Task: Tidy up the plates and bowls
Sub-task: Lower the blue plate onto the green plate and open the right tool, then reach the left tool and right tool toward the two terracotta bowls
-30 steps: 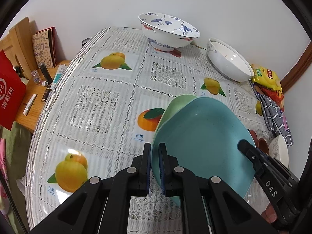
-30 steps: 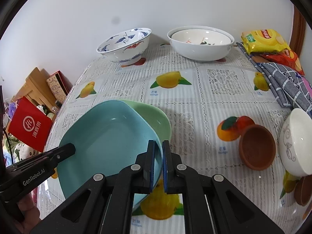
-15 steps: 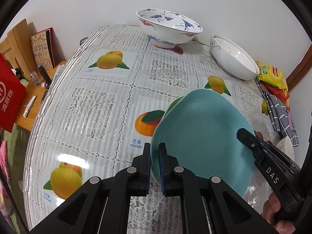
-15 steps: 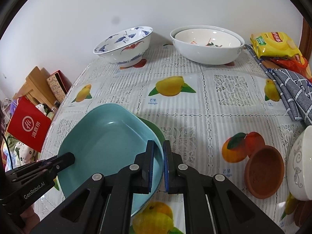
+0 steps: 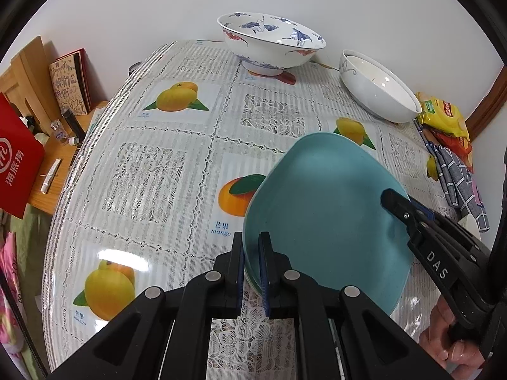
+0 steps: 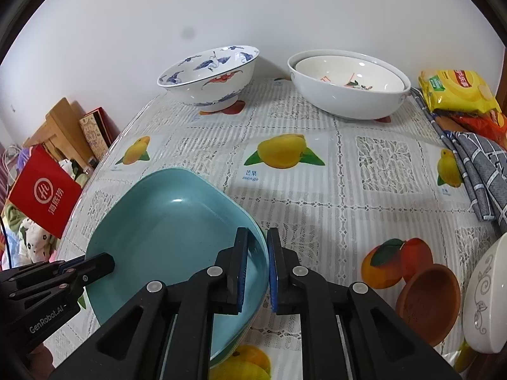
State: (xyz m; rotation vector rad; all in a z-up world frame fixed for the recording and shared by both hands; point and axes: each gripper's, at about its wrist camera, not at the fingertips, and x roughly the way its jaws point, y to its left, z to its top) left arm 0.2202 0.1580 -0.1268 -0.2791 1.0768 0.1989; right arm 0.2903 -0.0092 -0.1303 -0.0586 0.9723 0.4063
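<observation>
Teal plate (image 5: 326,212) gripped from both sides, lower centre of frame.
Left gripper (image 5: 251,266) clamped on rim; right gripper (image 6: 256,266) opening (rim between pads).

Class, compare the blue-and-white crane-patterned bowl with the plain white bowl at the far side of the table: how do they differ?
The blue-and-white crane-patterned bowl is painted with blue birds and red motifs; the plain white bowl has a nearly bare outside. The crane bowl stands on a raised foot, while the white one sits low. The crane bowl is empty; the white one has a smaller bowl nested inside it. Both are wide, upright and stand near the wall.
</observation>
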